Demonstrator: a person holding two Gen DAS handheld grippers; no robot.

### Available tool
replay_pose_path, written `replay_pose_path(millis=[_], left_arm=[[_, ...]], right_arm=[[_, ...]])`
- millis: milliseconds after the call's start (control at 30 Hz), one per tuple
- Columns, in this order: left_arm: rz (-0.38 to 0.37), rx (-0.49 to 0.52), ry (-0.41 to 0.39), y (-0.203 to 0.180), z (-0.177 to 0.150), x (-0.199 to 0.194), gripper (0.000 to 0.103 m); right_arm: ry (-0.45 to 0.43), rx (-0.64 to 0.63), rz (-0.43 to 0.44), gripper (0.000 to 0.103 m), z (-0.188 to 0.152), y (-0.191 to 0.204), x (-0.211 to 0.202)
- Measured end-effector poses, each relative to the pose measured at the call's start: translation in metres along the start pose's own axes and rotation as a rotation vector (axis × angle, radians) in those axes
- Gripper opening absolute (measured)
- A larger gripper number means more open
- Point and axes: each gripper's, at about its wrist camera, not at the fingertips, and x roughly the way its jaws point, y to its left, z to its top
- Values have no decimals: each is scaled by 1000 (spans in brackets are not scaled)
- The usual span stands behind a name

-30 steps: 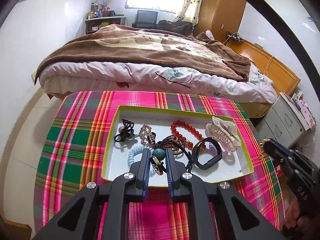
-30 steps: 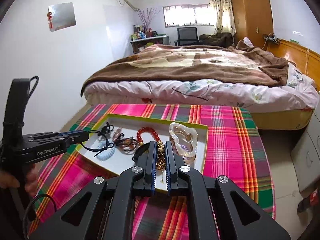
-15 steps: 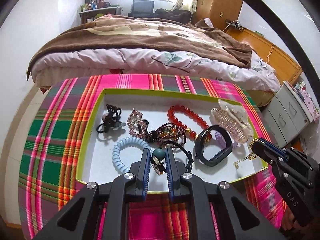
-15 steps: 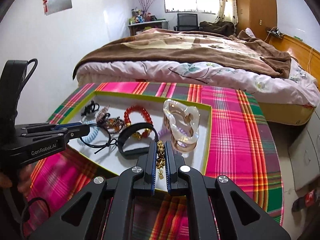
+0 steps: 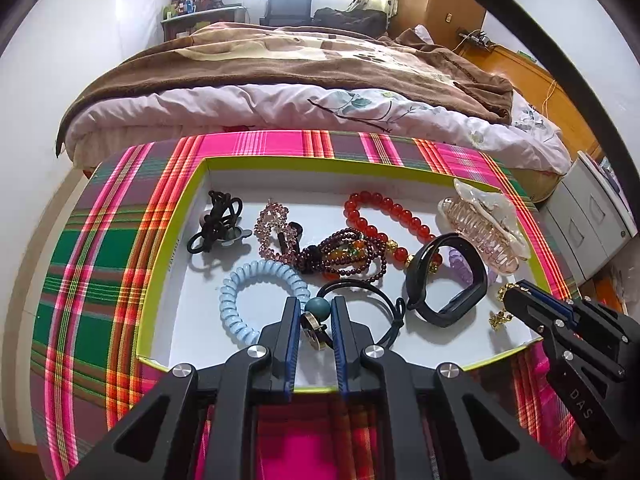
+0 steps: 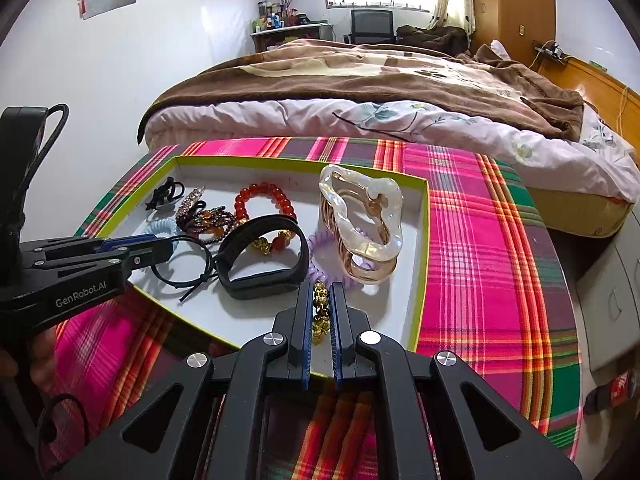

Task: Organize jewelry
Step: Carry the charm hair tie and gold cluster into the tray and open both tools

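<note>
A shallow white tray with a lime-green rim (image 5: 176, 216) (image 6: 421, 264) lies on the plaid tablecloth and holds several pieces of jewelry. My left gripper (image 5: 315, 307) is shut on a black hair tie with a teal bead (image 5: 319, 309), low over the tray's near edge; its cord (image 6: 188, 268) loops onto the tray floor. My right gripper (image 6: 321, 294) is shut on a gold chain bracelet (image 6: 320, 312) (image 5: 502, 312) that dangles over the tray's near right part, beside a black wristband (image 5: 444, 280) (image 6: 260, 256).
In the tray lie a light-blue coil tie (image 5: 256, 284), a red bead bracelet (image 5: 384, 216), dark beaded bracelets (image 5: 344, 256), a black hair tie (image 5: 218, 224), a pearly claw clip (image 6: 360, 216) and a lilac coil (image 6: 320, 260). A bed stands behind the table, drawers to the right.
Both grippers have come down and closer to the tray, each still holding its piece. The hair tie's cord now rests on the tray floor.
</note>
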Motion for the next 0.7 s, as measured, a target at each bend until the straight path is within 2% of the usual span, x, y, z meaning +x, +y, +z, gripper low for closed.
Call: replay_pose_path(millis=[267,367,533,600,700], left_arm=[[9,-5,5,0,1,1,16],[11,-8,8,0,2,1,26],[11,-8,3,-1,1,-2,29],[10,-9,1,-1,0,-4,41],[8,-12,-8,0,0,-9,47]], right_arm=[[12,1,9,10,-2,0,2],[7,0,6,12,-2,1,1],[6,3,3,14,-2,2,-1],[4,4,2,17,-2,2,-2],[-2,6,3,19,-3,3,-6]])
